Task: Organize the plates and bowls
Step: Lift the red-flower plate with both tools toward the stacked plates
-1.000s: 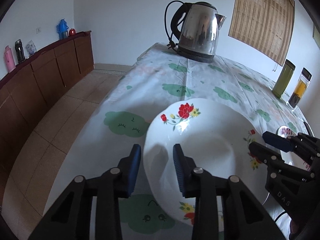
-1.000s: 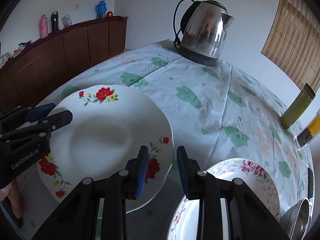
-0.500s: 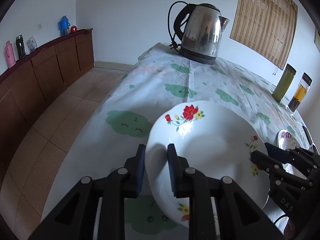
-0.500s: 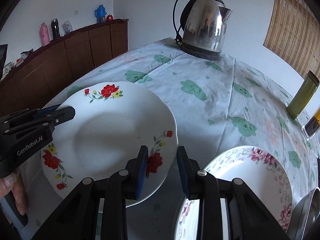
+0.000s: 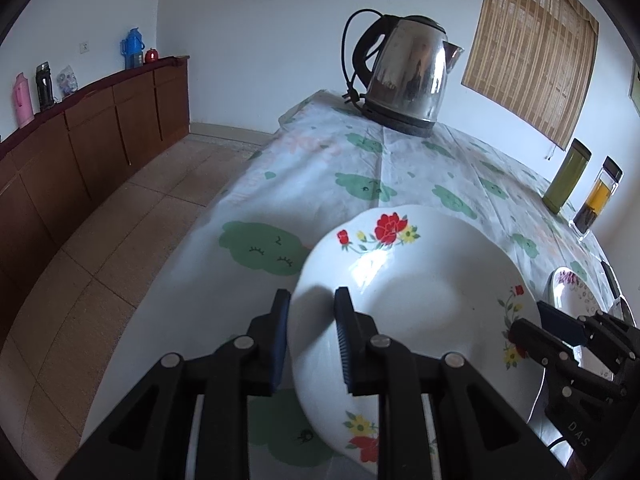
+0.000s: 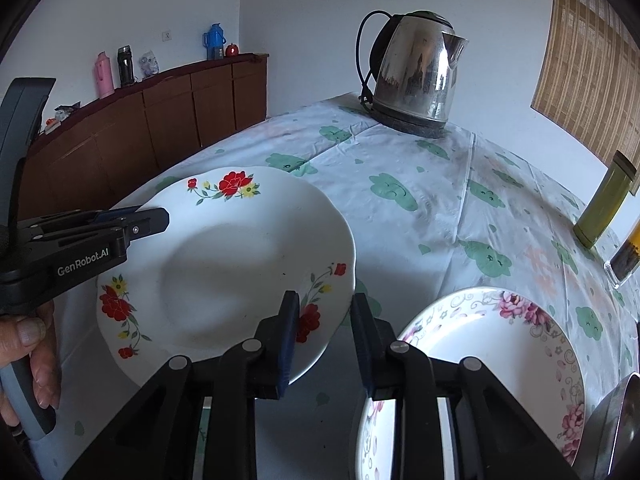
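Note:
A white plate with red flowers point(image 5: 420, 292) lies at the near left of the table. My left gripper point(image 5: 310, 296) is shut on its left rim, one pad above and one below, and the plate tilts up off the cloth on that side. From the right wrist view, the left gripper point(image 6: 160, 214) bites the same plate point(image 6: 240, 264) from the left. My right gripper point(image 6: 324, 300) is open over the plate's near right rim, and its pads do not press on it. A second plate with pink flowers point(image 6: 500, 352) lies to the right.
A steel kettle point(image 5: 404, 76) stands at the table's far end. A green bottle point(image 5: 566, 176) and an amber one point(image 5: 598, 196) stand at the right edge. A metal bowl point(image 6: 616, 420) sits at the near right. A wooden sideboard point(image 5: 80, 148) lines the left wall.
My left jaws have closed onto the red-flowered plate's rim, and the plate has since tipped up slightly. The right gripper has stayed at the plate's right rim.

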Motion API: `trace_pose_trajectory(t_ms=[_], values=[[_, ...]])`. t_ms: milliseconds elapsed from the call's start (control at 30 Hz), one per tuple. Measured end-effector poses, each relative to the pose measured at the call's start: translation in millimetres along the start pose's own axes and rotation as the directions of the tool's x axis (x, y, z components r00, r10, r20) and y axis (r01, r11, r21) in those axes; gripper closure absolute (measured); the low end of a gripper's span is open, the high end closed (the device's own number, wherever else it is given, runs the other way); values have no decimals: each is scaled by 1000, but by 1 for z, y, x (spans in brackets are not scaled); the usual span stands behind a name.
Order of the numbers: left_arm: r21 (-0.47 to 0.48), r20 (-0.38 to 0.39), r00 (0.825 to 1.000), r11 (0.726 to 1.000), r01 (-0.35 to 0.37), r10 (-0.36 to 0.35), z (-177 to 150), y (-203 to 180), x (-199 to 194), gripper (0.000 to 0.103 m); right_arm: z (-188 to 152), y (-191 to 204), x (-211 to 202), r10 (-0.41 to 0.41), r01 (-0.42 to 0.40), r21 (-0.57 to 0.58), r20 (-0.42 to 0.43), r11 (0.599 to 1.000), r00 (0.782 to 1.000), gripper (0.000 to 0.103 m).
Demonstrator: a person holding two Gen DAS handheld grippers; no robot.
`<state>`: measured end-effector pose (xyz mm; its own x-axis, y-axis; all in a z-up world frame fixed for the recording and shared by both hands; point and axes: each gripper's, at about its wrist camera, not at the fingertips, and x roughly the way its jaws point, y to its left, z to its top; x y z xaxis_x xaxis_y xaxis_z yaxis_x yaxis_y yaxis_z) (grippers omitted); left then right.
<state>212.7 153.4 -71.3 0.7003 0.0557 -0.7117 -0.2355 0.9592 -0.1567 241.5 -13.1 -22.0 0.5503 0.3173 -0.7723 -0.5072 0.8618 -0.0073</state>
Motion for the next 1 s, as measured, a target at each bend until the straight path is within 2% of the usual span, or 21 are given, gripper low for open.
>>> trace_pose_trajectory(t_ms=[167,1000], values=[[-3,8,1000,1000,3,-3,0,0,-3,83,-1,2,-10,15,-15,15,15,1000,1000,75],[32,95,991,995,94,-97,2,-15,-27,82,-21,-2,-59,-24,18,45,134,999,991,75]])
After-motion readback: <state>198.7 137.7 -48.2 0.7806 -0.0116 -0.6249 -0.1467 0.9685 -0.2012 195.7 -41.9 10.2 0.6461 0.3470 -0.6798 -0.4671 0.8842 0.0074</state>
